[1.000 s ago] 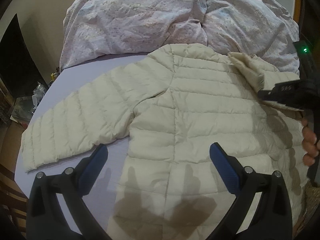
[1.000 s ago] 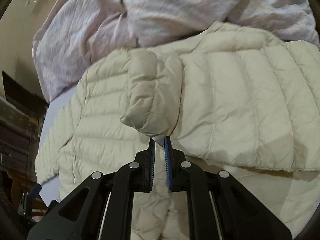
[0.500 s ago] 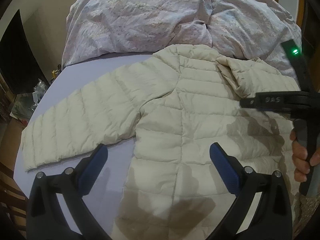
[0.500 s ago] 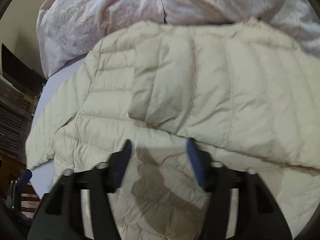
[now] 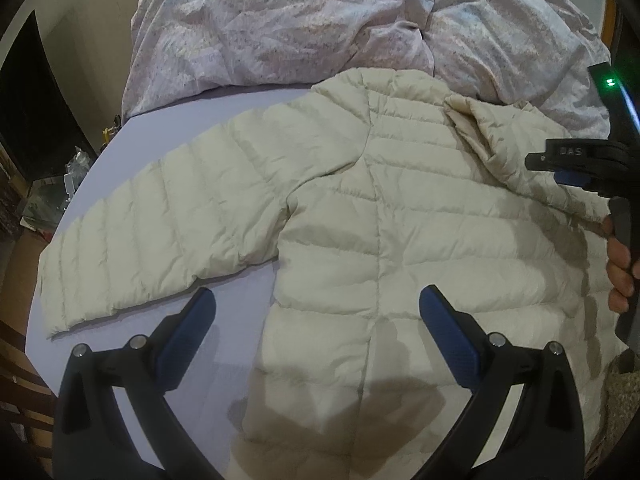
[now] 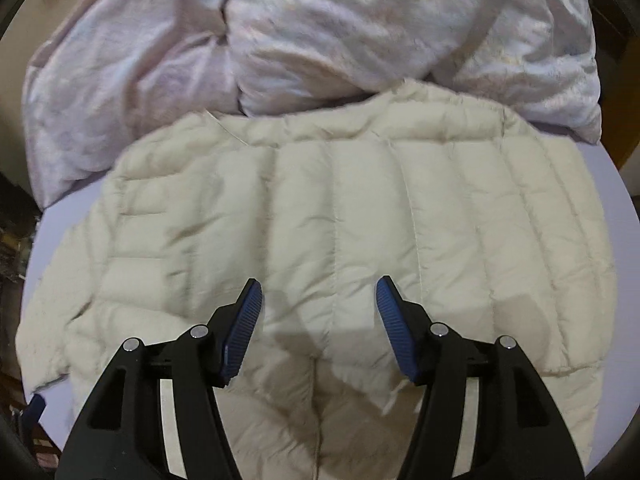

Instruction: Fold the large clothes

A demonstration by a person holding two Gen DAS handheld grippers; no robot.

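1. Where the left wrist view begins, the left tool (image 5: 316, 308) hangs above the hem of a cream quilted puffer jacket (image 5: 400, 240), its blue-padded fingers wide apart and holding nothing.
2. Spread flat on a lavender bed sheet (image 5: 160, 136), the jacket lies back-side up, with horizontal quilting and a centre seam.
3. Its one sleeve (image 5: 152, 232) stretches out flat to the left across the sheet, cuff near the bed's edge.
4. Its other sleeve (image 6: 420, 240) is folded across the jacket's body, lying on top of it, as the right wrist view shows.
5. Above that folded sleeve, the right tool (image 6: 318, 312) hovers with its fingers spread apart, gripping nothing; whether the tips touch the fabric cannot be told.
6. Seen from the left wrist camera, the right tool sits at the jacket's right side, a hand (image 5: 620, 268) on its grip.
7. Beyond the collar, a crumpled pale floral duvet (image 5: 320, 24) is heaped at the far end of the bed, touching the jacket's shoulders.
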